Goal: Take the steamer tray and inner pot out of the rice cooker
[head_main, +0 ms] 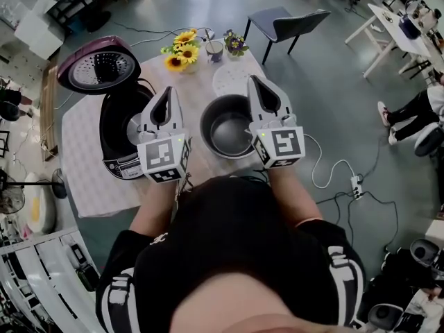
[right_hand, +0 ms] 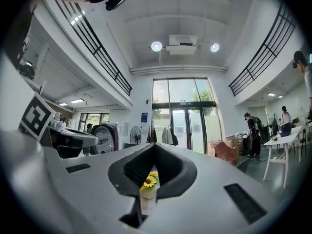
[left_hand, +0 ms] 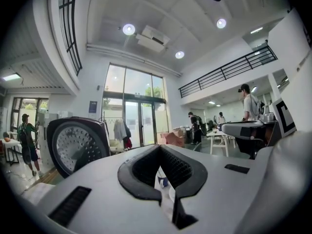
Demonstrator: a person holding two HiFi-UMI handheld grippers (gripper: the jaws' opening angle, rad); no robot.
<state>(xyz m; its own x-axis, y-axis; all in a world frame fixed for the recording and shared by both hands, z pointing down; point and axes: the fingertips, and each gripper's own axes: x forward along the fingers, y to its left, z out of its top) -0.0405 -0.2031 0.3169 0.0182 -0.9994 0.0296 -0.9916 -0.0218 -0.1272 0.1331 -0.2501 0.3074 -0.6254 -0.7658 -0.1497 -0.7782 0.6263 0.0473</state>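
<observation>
I have both tools closed on nothing. The left tool (head_main: 169, 91) and the right tool (head_main: 254, 80) each show jaws pressed together in their own view, with only the room behind them.

The round grey metal inner pot (head_main: 229, 134) stands on the table between the two tools, partly under the right one. I judge it stiff, thin-walled and light while empty, with a smooth wall that would slip. The rim is the place to take it, one jaw inside and one outside.

The pale round steamer tray (head_main: 232, 80) lies flat just ahead of the right tool's tip. It looks light, and lying that flat it offers only its edge.

The black rice cooker (head_main: 121, 127) sits to the left of the left tool, its purple lid (head_main: 104, 64) raised.

The table (head_main: 83, 165) wears a pale cloth that could bunch under a dragged pot. Yellow sunflowers (head_main: 182, 50) stand ahead of both tools.

The room is a tall hall with a grey floor. A dark chair (head_main: 284, 26) stands beyond the table, and a white cable (head_main: 333, 175) trails to the right.
</observation>
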